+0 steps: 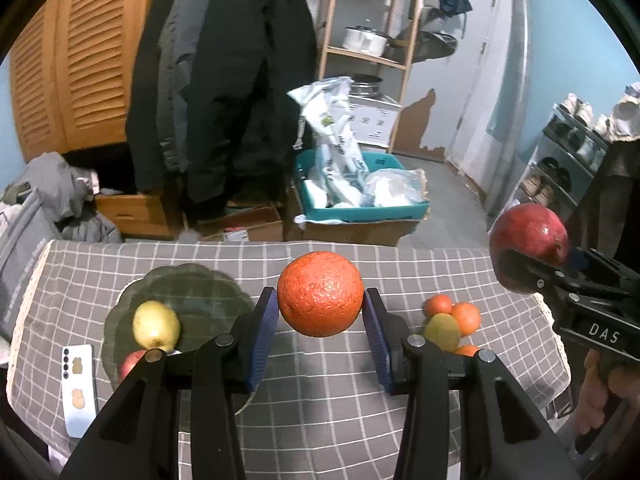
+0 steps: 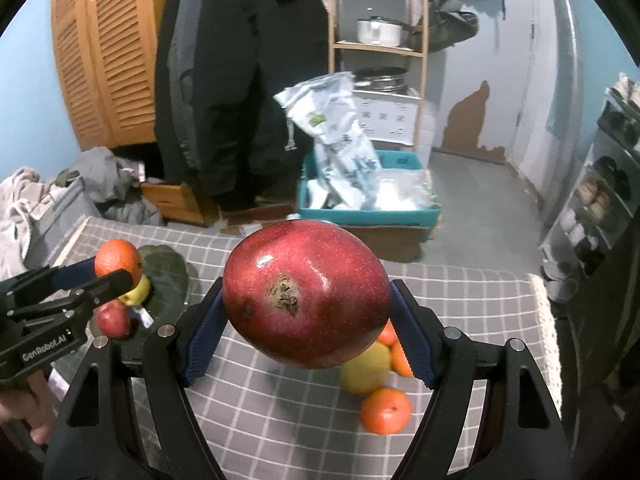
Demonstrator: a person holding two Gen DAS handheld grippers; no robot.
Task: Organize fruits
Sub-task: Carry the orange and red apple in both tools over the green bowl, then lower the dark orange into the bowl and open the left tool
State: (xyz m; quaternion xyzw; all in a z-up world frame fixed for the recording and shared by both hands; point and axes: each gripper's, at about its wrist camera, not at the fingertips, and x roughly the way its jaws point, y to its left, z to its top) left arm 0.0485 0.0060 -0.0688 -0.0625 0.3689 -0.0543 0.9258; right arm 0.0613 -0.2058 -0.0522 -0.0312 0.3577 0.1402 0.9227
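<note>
Checked tablecloth (image 1: 320, 420); pebbled orange (image 1: 320, 294) clamped; glossy red mango (image 2: 306, 294) clamped.

Left tool (image 1: 320, 320): large orange (image 1: 320, 293) clamped between blue pads, held above checked surface (image 1: 312, 408). Right tool (image 1: 532, 268) seen at right edge, closed on red mango (image 1: 528, 236). Dark green plate (image 1: 200, 296) at left, carrying yellow-green fruit (image 1: 156, 325) and red fruit (image 1: 130, 364). White phone (image 1: 79, 390) laid just beside plate. Cluster of small oranges (image 1: 466, 316) and greenish fruit (image 1: 442, 331) at right, touching.
</note>
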